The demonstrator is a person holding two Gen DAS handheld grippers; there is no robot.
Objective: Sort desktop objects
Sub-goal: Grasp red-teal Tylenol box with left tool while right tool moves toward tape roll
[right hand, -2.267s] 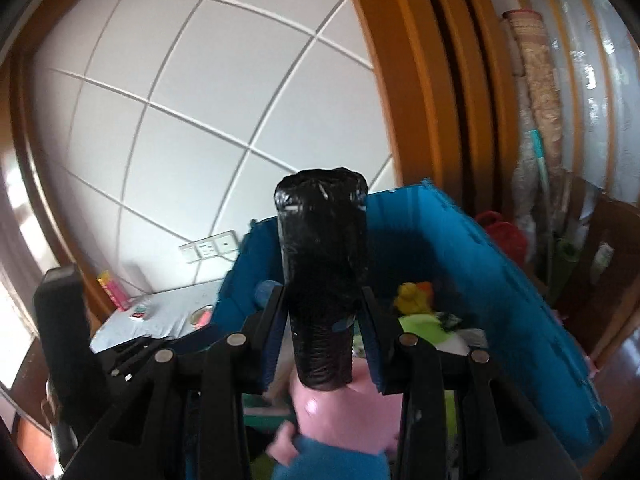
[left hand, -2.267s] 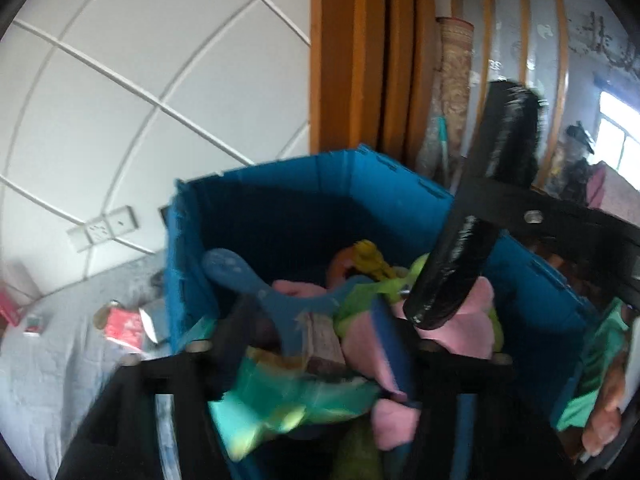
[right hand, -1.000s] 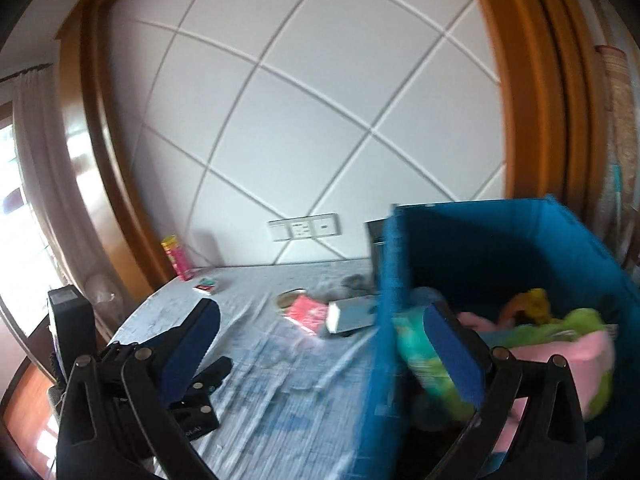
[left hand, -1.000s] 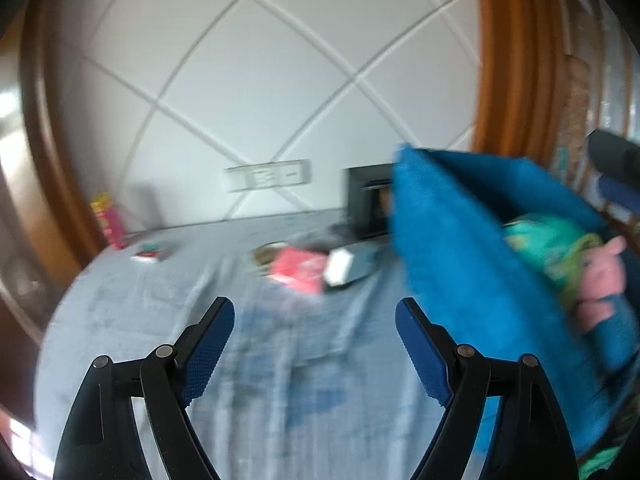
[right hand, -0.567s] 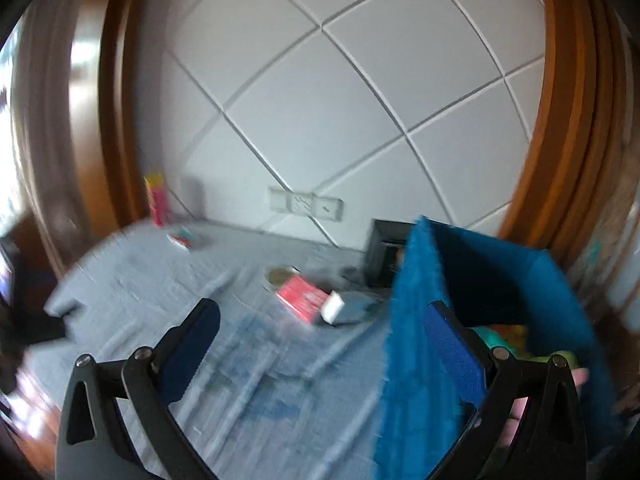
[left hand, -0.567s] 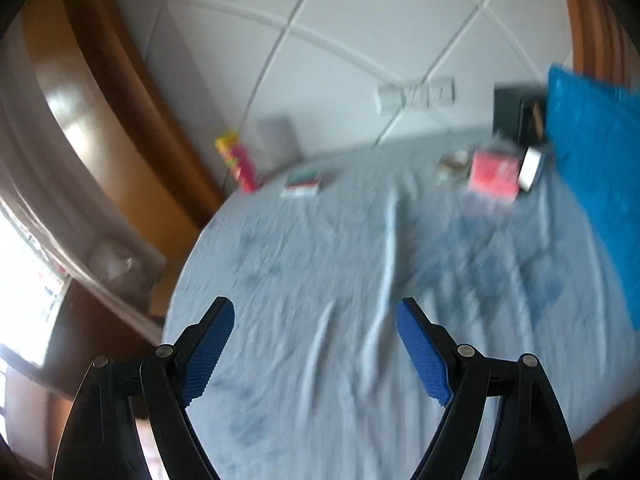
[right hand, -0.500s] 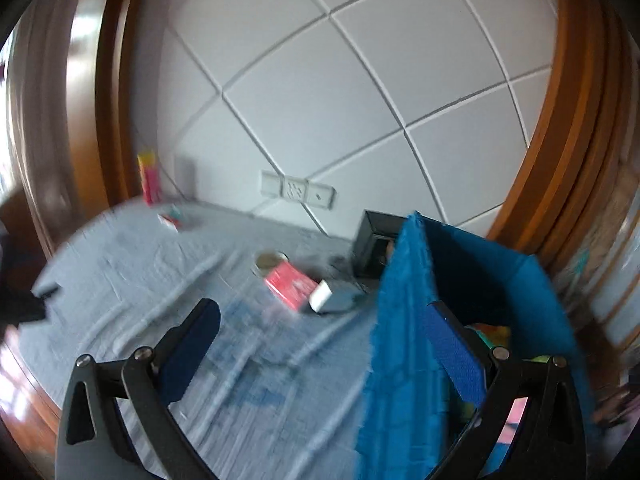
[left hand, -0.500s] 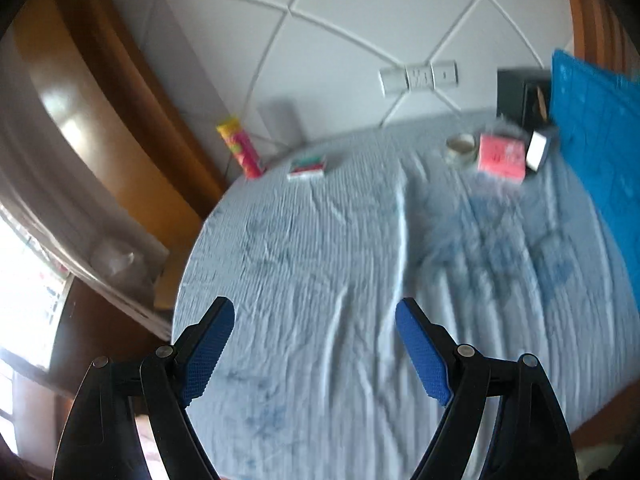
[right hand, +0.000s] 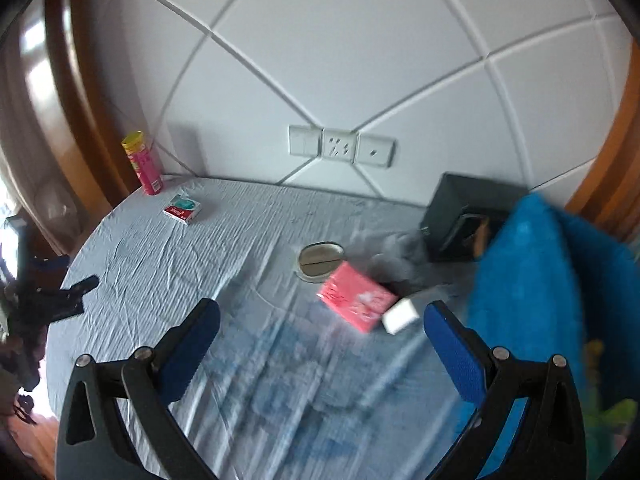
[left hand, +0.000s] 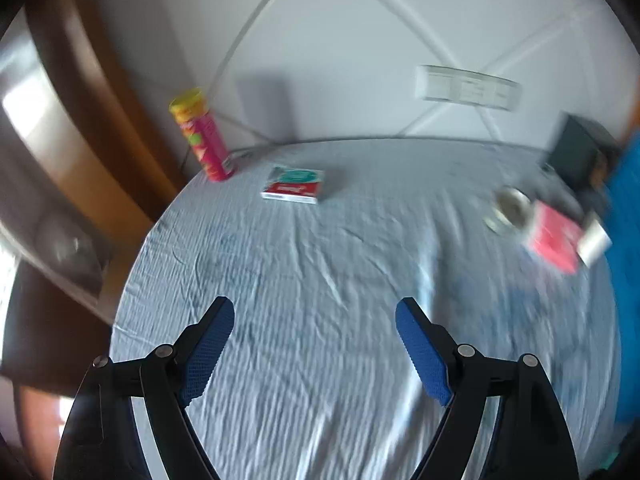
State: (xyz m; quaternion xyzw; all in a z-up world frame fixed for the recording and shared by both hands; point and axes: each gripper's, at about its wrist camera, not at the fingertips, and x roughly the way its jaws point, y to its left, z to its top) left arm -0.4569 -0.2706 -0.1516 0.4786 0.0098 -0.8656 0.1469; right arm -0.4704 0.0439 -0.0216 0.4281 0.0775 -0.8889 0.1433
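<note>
left gripper (left hand: 314, 316): jaws wide, empty, above tablecloth (left hand: 320, 264) | right gripper (right hand: 320, 320): jaws wide, empty | pink pack (right hand: 356, 300) just ahead, blue bin (right hand: 528, 280) to its right

Left wrist view sat behind its own two fingers (left hand: 216, 344), pitched steeply down at the cloth-covered table (left hand: 320, 280), wall beyond. Pink-and-yellow tube (left hand: 202, 136) lay far ahead-left of the fingers, small flat box (left hand: 294, 184) ahead between them, pink box (left hand: 554, 240) and blue bin (left hand: 624, 260) off to the right fingertip side, blurred.

Right wrist view looked the same way past its fingers (right hand: 188, 344), from further right: blue bin (right hand: 528, 300) close by the right finger, pink box (right hand: 356, 300) just ahead between them, tube (right hand: 142, 164) far left.

Both views shared the tabletop, tube, flat box (right hand: 183, 209), pink box, bin and wall sockets (right hand: 340, 146).
</note>
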